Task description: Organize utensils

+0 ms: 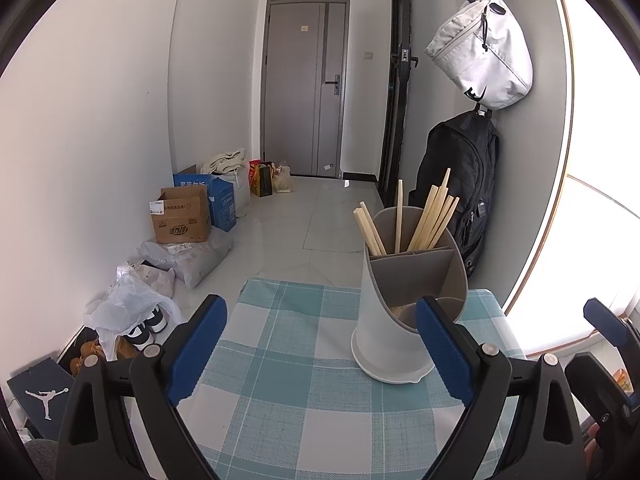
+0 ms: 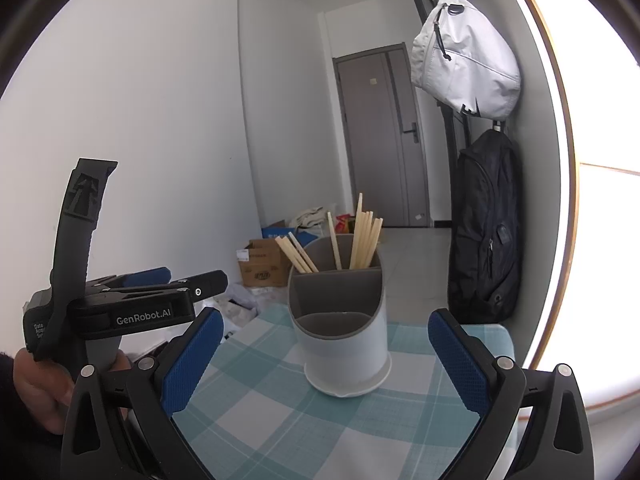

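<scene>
A white and grey utensil holder (image 1: 400,320) stands upright on the teal checked tablecloth (image 1: 300,380); it also shows in the right wrist view (image 2: 344,344). Several wooden chopsticks (image 1: 432,216) stand in its rear compartments, also seen in the right wrist view (image 2: 360,240). Its front compartment looks empty. My left gripper (image 1: 320,352) is open and empty, just in front and left of the holder. My right gripper (image 2: 326,360) is open and empty, with the holder between and beyond its blue pads (image 2: 460,364). The left gripper's body shows at the left in the right wrist view (image 2: 132,308).
Cardboard boxes (image 1: 182,220), plastic bags (image 1: 128,308) and shoes lie on the floor along the left wall. A black backpack (image 1: 460,184) and a white bag (image 1: 484,52) hang on the right wall behind the table. A grey door (image 1: 304,88) is at the far end.
</scene>
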{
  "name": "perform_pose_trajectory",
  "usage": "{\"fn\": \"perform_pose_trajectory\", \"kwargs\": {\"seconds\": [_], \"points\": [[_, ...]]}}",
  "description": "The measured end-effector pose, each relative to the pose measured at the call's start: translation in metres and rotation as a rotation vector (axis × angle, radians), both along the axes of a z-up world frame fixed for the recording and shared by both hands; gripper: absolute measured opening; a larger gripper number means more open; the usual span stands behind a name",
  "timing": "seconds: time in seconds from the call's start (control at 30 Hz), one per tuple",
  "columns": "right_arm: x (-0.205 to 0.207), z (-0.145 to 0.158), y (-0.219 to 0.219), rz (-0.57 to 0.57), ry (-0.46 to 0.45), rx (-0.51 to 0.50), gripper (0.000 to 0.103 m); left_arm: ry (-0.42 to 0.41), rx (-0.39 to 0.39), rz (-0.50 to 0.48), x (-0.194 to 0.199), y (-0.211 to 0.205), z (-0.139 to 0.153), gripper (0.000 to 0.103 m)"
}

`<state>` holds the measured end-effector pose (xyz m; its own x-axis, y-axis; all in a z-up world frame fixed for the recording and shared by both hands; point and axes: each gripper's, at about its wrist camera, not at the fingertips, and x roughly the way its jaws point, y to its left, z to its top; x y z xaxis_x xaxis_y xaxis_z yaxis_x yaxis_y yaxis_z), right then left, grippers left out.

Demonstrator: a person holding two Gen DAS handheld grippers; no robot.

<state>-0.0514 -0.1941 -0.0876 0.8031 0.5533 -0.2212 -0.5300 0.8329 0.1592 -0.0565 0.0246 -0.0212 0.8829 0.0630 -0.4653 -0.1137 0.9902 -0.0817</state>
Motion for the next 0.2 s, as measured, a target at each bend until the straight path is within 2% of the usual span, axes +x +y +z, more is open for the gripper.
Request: {"fn": "perform_pose_trajectory", "kwargs": {"seconds": [0.2], "points": [[0.0023,-0.0022,0.0018,0.004,0.016,0.009,0.103,0.025,-0.007,-0.004,0.0071,0.0007,-0.0075,0.092]]}}
